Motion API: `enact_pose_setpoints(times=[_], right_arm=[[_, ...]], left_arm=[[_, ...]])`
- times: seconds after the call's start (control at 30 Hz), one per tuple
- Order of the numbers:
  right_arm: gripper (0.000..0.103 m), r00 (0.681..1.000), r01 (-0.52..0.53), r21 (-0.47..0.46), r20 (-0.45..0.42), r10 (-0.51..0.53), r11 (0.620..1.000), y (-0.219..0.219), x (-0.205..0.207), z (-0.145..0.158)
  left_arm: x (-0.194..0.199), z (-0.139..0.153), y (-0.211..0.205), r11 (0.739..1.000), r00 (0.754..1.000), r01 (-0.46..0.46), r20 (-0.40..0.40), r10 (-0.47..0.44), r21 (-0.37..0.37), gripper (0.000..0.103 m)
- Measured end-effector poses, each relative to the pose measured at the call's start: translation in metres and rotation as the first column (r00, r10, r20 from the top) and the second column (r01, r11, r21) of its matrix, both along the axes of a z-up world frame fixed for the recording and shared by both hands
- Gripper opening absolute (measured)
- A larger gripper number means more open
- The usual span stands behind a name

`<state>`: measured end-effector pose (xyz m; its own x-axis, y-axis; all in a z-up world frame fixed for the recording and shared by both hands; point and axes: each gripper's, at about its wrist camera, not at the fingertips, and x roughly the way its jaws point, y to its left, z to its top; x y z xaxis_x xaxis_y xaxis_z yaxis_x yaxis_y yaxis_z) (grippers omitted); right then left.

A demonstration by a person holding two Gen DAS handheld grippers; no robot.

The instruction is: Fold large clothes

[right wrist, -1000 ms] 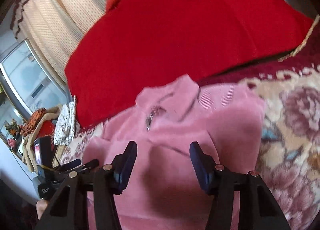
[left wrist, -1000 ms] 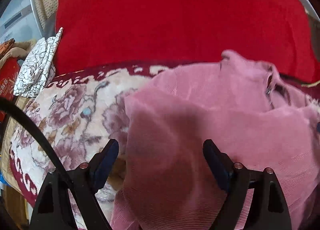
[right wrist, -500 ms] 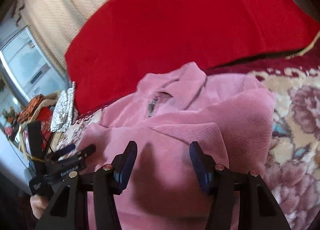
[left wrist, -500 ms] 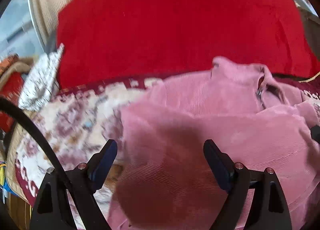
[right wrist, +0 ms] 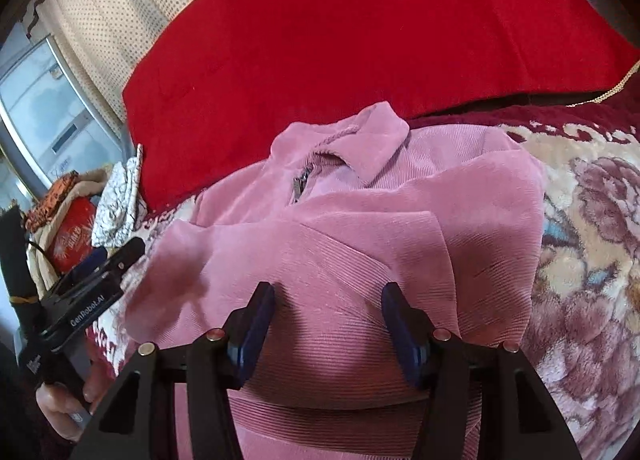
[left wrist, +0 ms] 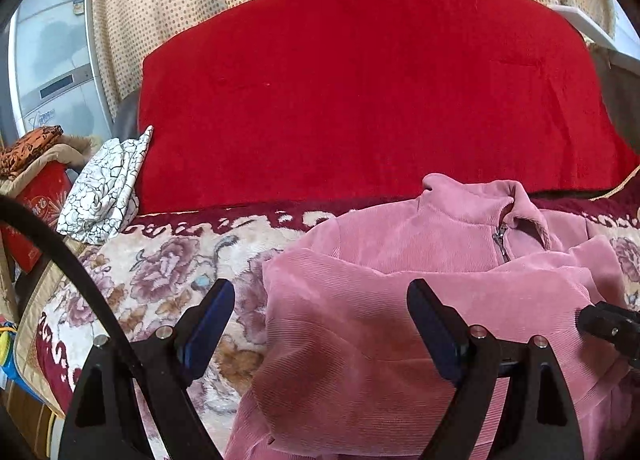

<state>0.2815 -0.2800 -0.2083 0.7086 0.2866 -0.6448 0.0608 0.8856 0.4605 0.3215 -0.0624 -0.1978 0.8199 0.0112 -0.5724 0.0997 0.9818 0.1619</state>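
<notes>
Pink jacket (left wrist: 400, 300) now folded lower in view, left tongs (left wrist: 320, 328) risen, spread, right tongs (right wrist: 328, 320) spread, both empty

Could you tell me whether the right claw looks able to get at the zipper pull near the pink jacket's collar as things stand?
Probably yes. The right claw is open and empty above the pink jacket, and the zipper pull lies exposed just ahead of it, below the collar. No fold covers it.

**Colours ahead of my jaws**

Between my jaws I see a dusty-pink ribbed jacket (left wrist: 400, 324). Beyond them, a plain red blanket (left wrist: 360, 91); left of them, a cream bedspread with mauve roses (left wrist: 160, 272) and a white, black-crackled cloth (left wrist: 104, 187).
</notes>
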Motion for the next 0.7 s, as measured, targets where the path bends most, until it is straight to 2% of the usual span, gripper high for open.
enact_pose_setpoints(times=[0.2,0.53,0.7], right_arm=[[0.060,0.997,-0.007,0.005,0.078,0.006,1.000,0.005,-0.007,0.014],[0.060,1.000,-0.015,-0.034,0.003,0.015,0.999,0.013,0.007,-0.001],[0.060,1.000,-0.017,-0.037,-0.001,0.017,0.999,0.012,0.006,-0.002]], left_arm=[[-0.003,0.004,0.003,1.000,1.000,-0.007,0.016,0.008,-0.019,0.088],[-0.004,0.002,-0.001,1.000,1.000,-0.005,0.016,0.005,-0.017,0.088],[-0.003,-0.003,-0.004,1.000,1.000,0.002,0.004,-0.002,0.000,0.088]])
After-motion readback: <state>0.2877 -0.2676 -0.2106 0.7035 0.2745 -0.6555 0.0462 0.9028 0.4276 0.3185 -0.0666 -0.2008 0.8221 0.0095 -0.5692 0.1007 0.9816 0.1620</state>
